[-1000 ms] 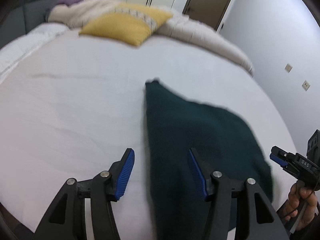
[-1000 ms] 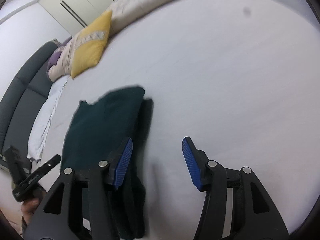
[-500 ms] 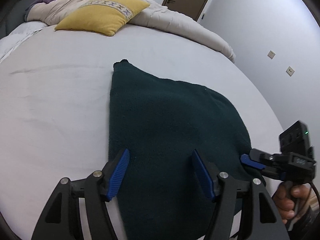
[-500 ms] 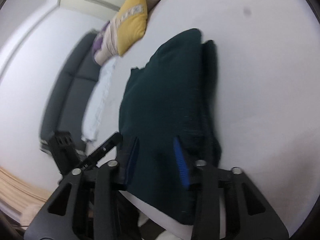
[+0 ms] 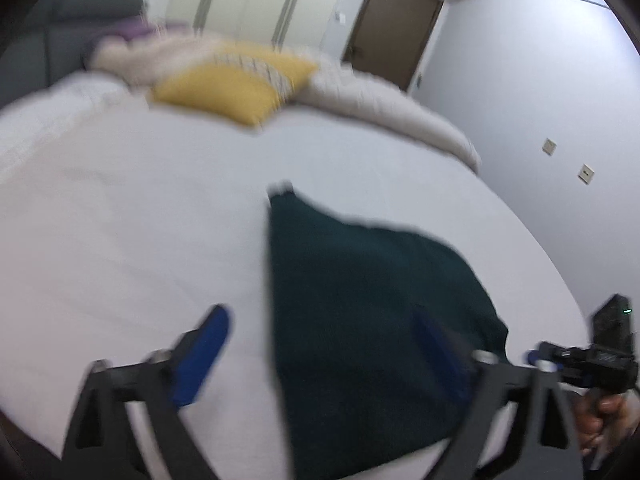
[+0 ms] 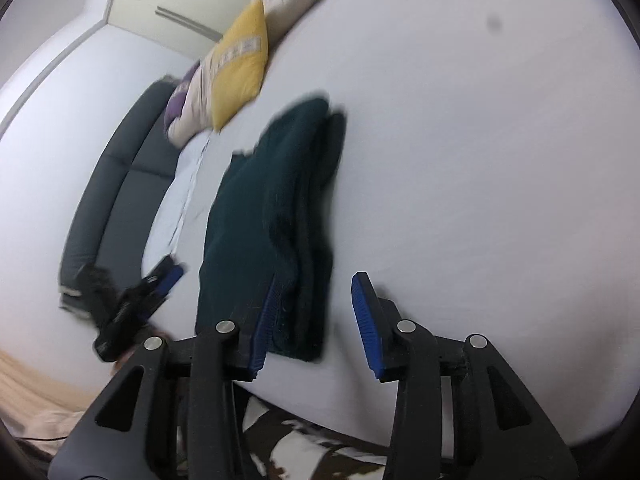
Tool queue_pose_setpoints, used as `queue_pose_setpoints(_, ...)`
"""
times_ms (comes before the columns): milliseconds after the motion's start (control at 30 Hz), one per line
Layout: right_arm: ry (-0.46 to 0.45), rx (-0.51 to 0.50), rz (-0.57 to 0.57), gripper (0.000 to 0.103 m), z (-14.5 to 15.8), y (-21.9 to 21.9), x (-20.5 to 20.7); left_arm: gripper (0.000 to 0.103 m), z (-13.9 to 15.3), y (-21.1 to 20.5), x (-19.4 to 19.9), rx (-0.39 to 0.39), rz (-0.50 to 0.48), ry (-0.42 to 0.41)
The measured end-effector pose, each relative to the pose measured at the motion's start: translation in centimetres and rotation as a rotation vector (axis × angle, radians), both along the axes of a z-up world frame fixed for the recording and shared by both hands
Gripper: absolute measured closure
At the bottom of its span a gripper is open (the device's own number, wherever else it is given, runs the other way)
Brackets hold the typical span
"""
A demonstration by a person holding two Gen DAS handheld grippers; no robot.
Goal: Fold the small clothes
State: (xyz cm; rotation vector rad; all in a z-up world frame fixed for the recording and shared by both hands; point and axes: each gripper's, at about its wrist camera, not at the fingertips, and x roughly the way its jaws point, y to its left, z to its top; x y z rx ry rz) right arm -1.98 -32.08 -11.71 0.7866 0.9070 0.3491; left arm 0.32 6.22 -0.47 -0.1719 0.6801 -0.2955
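the dark green garment (image 5: pixel 372 304) lies folded on the white bed (image 5: pixel 140 216), near the bed's close edge. in the right wrist view we see the garment (image 6: pixel 272 216) as stacked layers, with a narrower folded strip along its right side. its far corner points toward the pillows.

our left gripper (image 5: pixel 324 344) hangs over the near end of the garment, jaws spread wide and nothing between them. one blue pad (image 5: pixel 202 354) sits over bare sheet to the left of the cloth; the other is over the cloth itself. the left wrist view is blurred, so we cannot tell whether that pad touches the fabric.

our right gripper (image 6: pixel 316 320) is also released, jaws apart, holding nothing. its left blue pad (image 6: pixel 266 320) lies at the garment's near right corner, overlapping the edge in view; the right pad is over bare sheet. each gripper shows small in the other's view, near the bed edge.

further out: a yellow pillow (image 5: pixel 236 88) and a beige duvet (image 5: pixel 384 108) are bunched at the far end of the bed. a dark grey headboard (image 6: pixel 116 184) runs along the side. a brown door (image 5: pixel 394 36) stands in the far wall.
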Motion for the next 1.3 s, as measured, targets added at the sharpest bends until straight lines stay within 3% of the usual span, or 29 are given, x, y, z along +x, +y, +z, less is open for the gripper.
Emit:
queue_pose_setpoints(100,-0.091,-0.127,-0.092,0.052,3.5,-0.8,-1.4,0.000,3.2,-0.6,-2.2,0.108,0.058,-0.165)
queue_pose_setpoints(167,-0.151,-0.204,-0.127,0.049,5.9,-0.9,-1.9,0.000,4.9,-0.9,-3.1,0.160,0.091,-0.227)
queue_pose_setpoints(300,-0.309,-0.386,-0.256,0.016,11.6,0.4,-3.2,0.000,8.0,-1.4,-5.9,0.199,0.099,-0.384)
queue_pose_setpoints(400,-0.445,-0.490,-0.326,0.000,15.1,2.1,-4.4,0.000,9.8,-2.3,-7.5,0.254,0.084,-0.457)
queue_pose_setpoints(533,-0.554,-0.661,-0.422,0.000,19.5,5.0,-4.2,0.000,11.4,-3.5,-9.2,0.331,0.132,-0.516)
queue_pose_setpoints(633,-0.607,-0.694,-0.415,0.000,21.1,6.3,-4.7,0.000,11.1,-4.5,-8.9,0.407,0.129,-0.414)
queue_pose_setpoints(833,-0.568,-0.679,-0.340,0.000,21.7,8.8,-4.9,0.000,8.5,-4.6,-6.6,0.358,0.131,-0.198)
queue_pose_setpoints(1033,-0.331,-0.709,-0.254,0.000,18.1,11.4,-2.4,0.000,4.3,-4.8,-5.2,0.309,0.130,-0.016)
queue_pose_setpoints(1167,-0.213,-0.678,-0.241,0.000,14.0,11.8,0.0,0.000,2.1,-4.8,-4.9,0.295,0.124,0.048)
queue_pose_setpoints(1300,-0.103,-0.717,-0.222,0.000,10.2,12.2,1.5,0.000,0.3,-4.8,-4.7,0.299,0.129,0.084)
